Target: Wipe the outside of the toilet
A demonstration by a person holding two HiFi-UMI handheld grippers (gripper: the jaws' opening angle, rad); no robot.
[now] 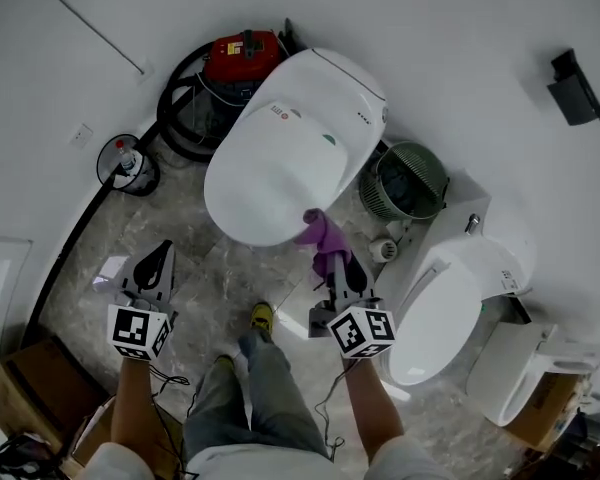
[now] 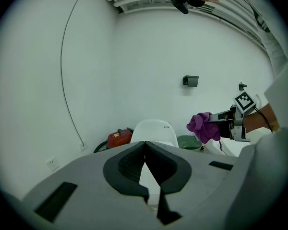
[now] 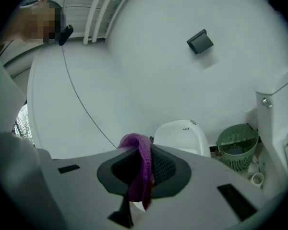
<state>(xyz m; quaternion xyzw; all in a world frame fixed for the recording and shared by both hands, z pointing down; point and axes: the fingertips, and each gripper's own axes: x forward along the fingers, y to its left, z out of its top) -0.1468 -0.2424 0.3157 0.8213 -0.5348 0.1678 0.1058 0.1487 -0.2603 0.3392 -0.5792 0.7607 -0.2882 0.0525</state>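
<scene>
A white toilet with its lid down stands against the wall, also seen ahead in the left gripper view as the toilet and in the right gripper view as the toilet. My right gripper is shut on a purple cloth, held just off the front right of the lid. The purple cloth hangs pinched between the jaws. My left gripper hovers over the floor left of the bowl, shut and holding nothing; its jaws meet at the tips.
A red vacuum cleaner with a black hose sits behind the toilet. A green basket stands to its right, beside a second white toilet. A toilet brush holder is at left. Cardboard boxes lie near my feet on the marble floor.
</scene>
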